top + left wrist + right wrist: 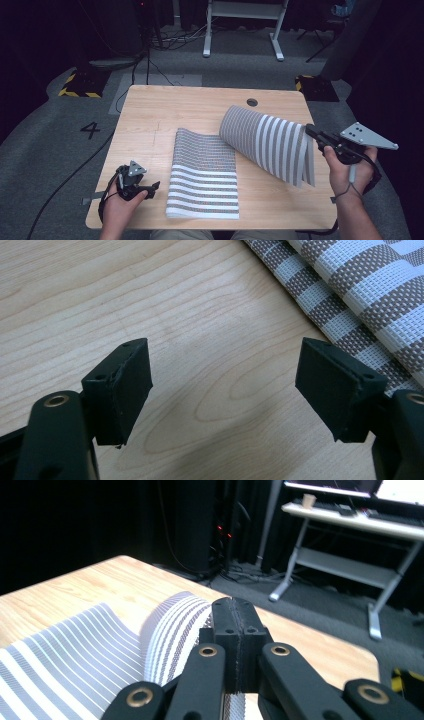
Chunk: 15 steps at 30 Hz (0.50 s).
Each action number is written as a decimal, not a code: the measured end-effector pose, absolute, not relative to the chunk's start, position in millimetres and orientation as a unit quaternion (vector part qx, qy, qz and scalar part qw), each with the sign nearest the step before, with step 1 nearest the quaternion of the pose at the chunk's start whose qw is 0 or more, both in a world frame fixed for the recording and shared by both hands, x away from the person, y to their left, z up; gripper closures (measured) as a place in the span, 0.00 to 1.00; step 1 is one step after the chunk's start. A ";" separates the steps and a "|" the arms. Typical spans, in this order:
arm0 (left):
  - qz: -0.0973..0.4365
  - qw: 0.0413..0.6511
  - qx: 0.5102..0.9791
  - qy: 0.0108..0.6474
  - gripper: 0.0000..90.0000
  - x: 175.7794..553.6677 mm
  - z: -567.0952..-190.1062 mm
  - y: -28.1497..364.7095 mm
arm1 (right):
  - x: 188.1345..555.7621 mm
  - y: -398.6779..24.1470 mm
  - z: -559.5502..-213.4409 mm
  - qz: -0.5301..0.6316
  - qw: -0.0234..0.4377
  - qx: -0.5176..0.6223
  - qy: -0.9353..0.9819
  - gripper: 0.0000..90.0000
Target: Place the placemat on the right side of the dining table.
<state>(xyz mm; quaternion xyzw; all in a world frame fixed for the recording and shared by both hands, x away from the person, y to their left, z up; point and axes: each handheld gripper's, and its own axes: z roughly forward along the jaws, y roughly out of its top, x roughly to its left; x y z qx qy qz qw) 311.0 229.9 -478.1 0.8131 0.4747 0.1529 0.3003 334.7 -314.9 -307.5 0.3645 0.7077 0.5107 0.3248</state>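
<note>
A striped woven mat (210,170) is spread across the middle of the wooden table (150,115). Its right part is lifted off the surface and curled over into an arch, while the left part lies flat. The raised edge is pinched by the right gripper (311,133), whose jaws are seen pressed together in the right gripper view, with the mat's edge (170,625) apparently caught between them, though the pads hide the contact itself. The left gripper (150,189) is held low over the table's near left corner, just beside the mat's flat edge (350,295). Its jaws are spread wide, and nothing is held between them.
</note>
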 end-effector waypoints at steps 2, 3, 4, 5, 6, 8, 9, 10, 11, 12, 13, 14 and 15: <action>0.153 0.301 0.813 0.475 0.25 311.0 -478.5 229.3 | 336.3 -325.2 -314.0 0.508 0.323 0.379 0.703 1.00; 0.152 0.300 0.813 0.475 0.25 311.1 -478.4 229.2 | 336.8 -329.9 -317.2 0.506 0.320 0.385 0.702 1.00; 0.153 0.299 0.814 0.475 0.25 311.2 -478.5 229.1 | 337.4 -334.1 -320.3 0.503 0.321 0.391 0.701 1.00; 0.154 0.299 0.813 0.475 0.25 311.4 -479.1 228.8 | 337.8 -337.5 -323.3 0.501 0.321 0.396 0.699 1.00; 0.154 0.299 0.813 0.475 0.25 311.4 -479.1 228.8 | 338.3 -340.9 -326.4 0.498 0.321 0.400 0.699 1.00; 0.152 0.296 0.815 0.475 0.25 311.4 -479.0 228.4 | 338.9 -347.3 -332.0 0.497 0.319 0.410 0.695 1.00; 0.153 0.295 0.815 0.474 0.25 311.5 -479.2 228.3 | 338.9 -347.3 -332.0 0.497 0.319 0.410 0.695 1.00; 0.152 0.293 0.817 0.474 0.25 311.5 -479.3 227.8 | 340.2 -353.7 -338.4 0.495 0.317 0.419 0.692 1.00; 0.152 0.293 0.817 0.474 0.25 311.5 -479.3 227.8 | 340.2 -353.7 -338.4 0.495 0.317 0.419 0.692 1.00; 0.148 0.294 0.816 0.474 0.25 311.3 -480.2 226.6 | 341.5 -358.9 -345.5 0.491 0.314 0.428 0.691 1.00; 0.148 0.294 0.816 0.474 0.25 311.3 -480.2 226.6 | 341.5 -358.9 -345.5 0.491 0.314 0.428 0.691 1.00; 0.151 0.293 0.817 0.474 0.25 311.3 -480.2 226.3 | 342.6 -362.8 -352.9 0.483 0.310 0.435 0.694 1.00; 0.151 0.293 0.817 0.474 0.25 311.3 -480.2 226.3 | 342.6 -362.8 -352.9 0.483 0.310 0.435 0.694 1.00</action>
